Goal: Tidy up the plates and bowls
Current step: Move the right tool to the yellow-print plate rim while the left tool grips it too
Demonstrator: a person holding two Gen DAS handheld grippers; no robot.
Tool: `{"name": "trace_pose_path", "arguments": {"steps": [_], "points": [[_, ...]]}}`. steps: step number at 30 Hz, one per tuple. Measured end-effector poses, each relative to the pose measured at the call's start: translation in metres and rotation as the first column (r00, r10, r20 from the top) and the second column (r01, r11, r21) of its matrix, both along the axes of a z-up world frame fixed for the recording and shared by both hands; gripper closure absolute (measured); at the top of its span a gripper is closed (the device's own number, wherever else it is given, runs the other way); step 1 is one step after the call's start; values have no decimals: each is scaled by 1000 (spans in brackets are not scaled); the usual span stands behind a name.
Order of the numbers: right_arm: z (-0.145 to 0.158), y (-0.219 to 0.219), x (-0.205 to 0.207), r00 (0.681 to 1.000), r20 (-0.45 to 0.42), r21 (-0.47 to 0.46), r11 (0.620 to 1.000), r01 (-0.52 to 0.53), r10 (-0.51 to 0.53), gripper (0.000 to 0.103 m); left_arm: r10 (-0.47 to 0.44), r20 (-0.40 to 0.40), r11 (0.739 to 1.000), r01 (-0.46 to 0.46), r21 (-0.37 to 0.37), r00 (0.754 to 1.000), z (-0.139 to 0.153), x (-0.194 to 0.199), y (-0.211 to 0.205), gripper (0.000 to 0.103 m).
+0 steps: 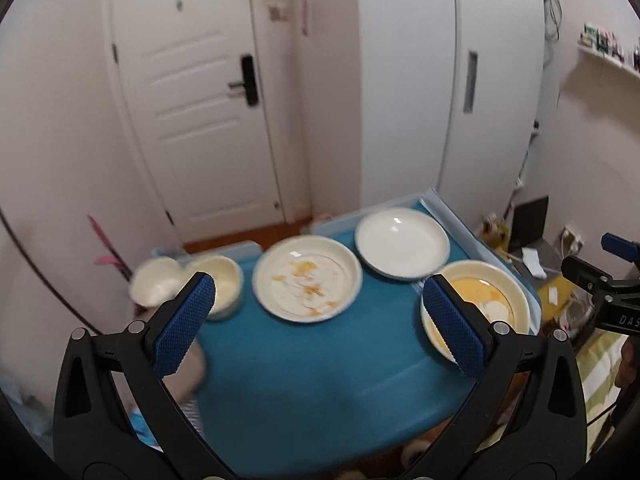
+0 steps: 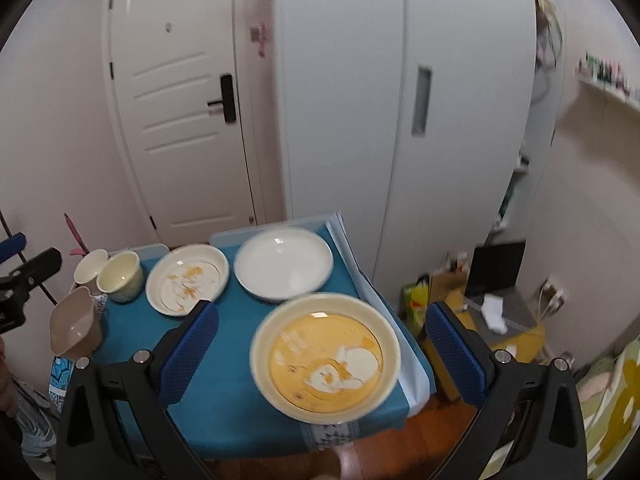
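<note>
A small table with a blue cloth [image 1: 304, 380] [image 2: 240, 400] holds the dishes. A cream bowl with yellow-orange residue [image 1: 480, 304] [image 2: 326, 356] sits at the front right. A cream plate with orange smears [image 1: 307, 279] [image 2: 187, 279] is in the middle. A clean white plate [image 1: 402, 242] [image 2: 283, 264] is at the back right. Two cream cups [image 1: 222, 284] [image 2: 120, 276] stand at the left edge. My left gripper [image 1: 320, 320] is open and empty above the cloth. My right gripper [image 2: 324, 364] is open and empty, its fingers either side of the residue bowl.
A beige jug [image 2: 74, 326] stands at the table's left front corner. A white door [image 1: 192, 100] and white wardrobe [image 2: 400, 100] stand behind. A cluttered low desk with a dark screen [image 2: 496, 272] is on the right. Wooden floor [image 2: 420, 440] lies below.
</note>
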State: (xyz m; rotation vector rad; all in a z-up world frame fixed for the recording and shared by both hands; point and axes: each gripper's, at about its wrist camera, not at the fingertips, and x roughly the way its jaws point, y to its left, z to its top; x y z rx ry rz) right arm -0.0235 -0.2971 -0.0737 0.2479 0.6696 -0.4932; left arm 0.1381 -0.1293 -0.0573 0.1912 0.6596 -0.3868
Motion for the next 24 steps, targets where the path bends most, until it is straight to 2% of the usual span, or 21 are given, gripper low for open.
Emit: {"name": "trace_pose_path", "arguments": {"steps": [4, 9, 12, 16, 18, 21, 23, 24], "points": [[-35, -52, 0, 997, -40, 130, 990, -59, 65, 0, -6, -145, 1000, 3, -20, 989, -37, 16, -43, 0], [-82, -103, 8, 980, -102, 275, 952, -136, 169, 7, 7, -316, 1000, -13, -17, 949, -91, 33, -86, 0], [-114, -128, 16, 958, -142, 362, 914, -184, 249, 16, 19, -388, 1000, -25, -9, 921, -125, 39, -109, 0], [-148, -149, 27, 921, -154, 459, 851, -254, 357, 31, 34, -461, 999, -41, -6, 887, -161, 42, -128, 3], [-160, -154, 34, 901, -158, 484, 827, -285, 403, 36, 46, -486, 999, -47, 11, 873, -173, 43, -133, 8], [-175, -161, 43, 879, -163, 505, 803, -316, 449, 46, 64, -508, 998, -54, 34, 859, -190, 44, -140, 24], [-181, -167, 48, 870, -154, 517, 788, -334, 469, 58, 67, -532, 998, -60, 32, 844, -199, 45, -141, 34], [-183, -166, 50, 867, -151, 517, 785, -340, 475, 62, 65, -543, 998, -62, 25, 837, -202, 46, -141, 37]]}}
